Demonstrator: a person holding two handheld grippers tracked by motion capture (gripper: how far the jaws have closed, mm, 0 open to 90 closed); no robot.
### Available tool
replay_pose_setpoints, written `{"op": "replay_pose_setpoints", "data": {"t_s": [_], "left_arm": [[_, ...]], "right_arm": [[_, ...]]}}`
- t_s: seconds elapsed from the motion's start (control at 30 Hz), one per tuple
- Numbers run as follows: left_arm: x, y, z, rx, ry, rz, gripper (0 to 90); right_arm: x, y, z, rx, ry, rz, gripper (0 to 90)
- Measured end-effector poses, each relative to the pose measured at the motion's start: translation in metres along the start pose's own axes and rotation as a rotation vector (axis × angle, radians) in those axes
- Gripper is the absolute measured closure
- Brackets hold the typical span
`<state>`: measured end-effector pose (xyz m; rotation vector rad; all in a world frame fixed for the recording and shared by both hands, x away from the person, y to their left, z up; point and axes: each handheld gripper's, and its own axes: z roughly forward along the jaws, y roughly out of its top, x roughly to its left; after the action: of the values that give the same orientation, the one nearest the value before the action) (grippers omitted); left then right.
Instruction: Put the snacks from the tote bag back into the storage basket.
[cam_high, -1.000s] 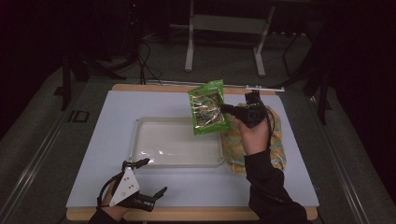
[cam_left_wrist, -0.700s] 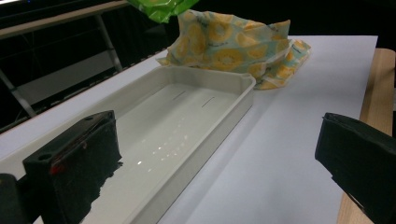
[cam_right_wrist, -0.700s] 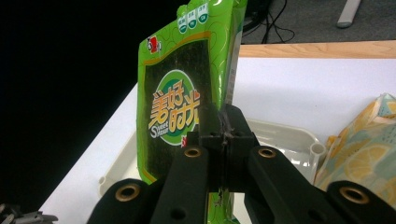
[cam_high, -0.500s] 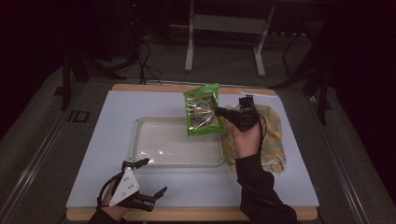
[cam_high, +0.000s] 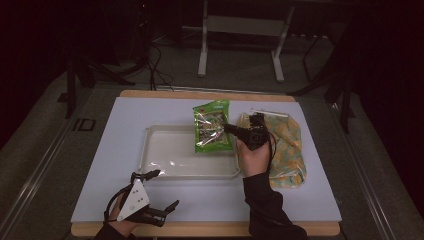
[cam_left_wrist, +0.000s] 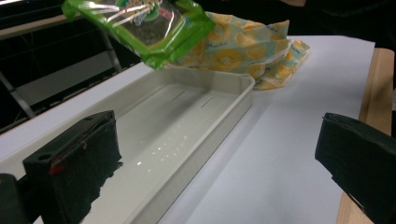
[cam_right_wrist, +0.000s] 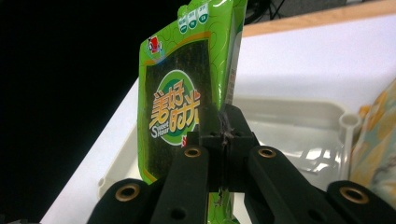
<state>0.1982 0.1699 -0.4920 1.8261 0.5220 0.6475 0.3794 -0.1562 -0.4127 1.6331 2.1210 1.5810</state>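
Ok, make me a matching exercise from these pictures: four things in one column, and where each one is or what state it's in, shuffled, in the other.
Things:
1. green foil snack packet
2. clear plastic tray
3. yellow patterned cloth bag
4. left hand-held gripper

States:
A. open, at the table's near edge
B. lying flat, right of the tray
C. held up over the tray's right end
D. nothing lying in it, mid-table

Pairs: 1-C, 2-D, 3-B, 4-A
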Motion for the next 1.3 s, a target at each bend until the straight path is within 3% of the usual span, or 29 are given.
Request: {"op": "replay_pose_setpoints", "data": {"t_s": [0.57, 0.97, 1.3], "left_arm": [[0.0, 0.0, 0.0, 0.002, -0.004, 0.001, 0.3], [0.0, 0.0, 0.001, 0.002, -0.005, 0.003, 0.3], [0.0, 0.0, 0.001, 0.003, -0.004, 0.005, 0.3]], "right_arm": [[-0.017, -0.032, 0.023, 0.025, -0.014, 0.059, 88.8], [-0.029, -0.058, 0.036, 0.086, -0.007, 0.11, 88.7], [-0.03, -0.068, 0.038, 0.105, -0.027, 0.101, 88.7]]}}
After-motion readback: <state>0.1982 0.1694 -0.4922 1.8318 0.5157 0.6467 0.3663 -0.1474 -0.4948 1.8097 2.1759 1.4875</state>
